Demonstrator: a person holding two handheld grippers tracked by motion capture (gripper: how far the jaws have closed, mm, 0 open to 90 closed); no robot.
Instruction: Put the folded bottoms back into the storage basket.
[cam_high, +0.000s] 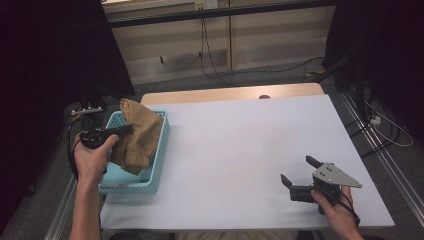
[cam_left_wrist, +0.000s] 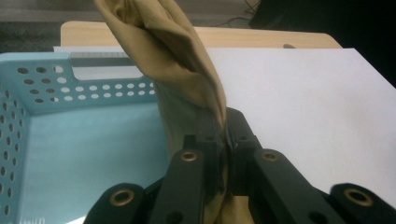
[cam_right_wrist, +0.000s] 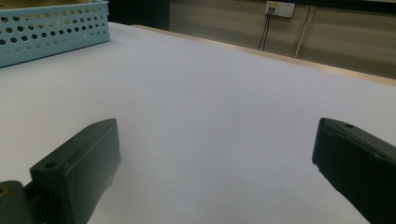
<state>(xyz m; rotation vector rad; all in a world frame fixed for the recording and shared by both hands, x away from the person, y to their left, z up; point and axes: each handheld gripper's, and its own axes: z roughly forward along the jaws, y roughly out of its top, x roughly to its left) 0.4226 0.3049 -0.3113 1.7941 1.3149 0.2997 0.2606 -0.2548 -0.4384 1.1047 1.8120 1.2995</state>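
Black left gripper (cam_left_wrist: 223, 140) pinches the tan cloth (cam_left_wrist: 177, 60). Cloth stands upright, long axis vertical, over the blue basket (cam_left_wrist: 28, 140). Right gripper (cam_high: 300, 175) gapes wide, holding nothing.

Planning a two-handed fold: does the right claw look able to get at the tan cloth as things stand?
Probably yes: the right claw is open, with bare table between it and the tan cloth pinched by the left claw.

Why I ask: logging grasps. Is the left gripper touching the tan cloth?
Touching. The left gripper view shows the left gripper with its jaws closed on a fold of the tan cloth.
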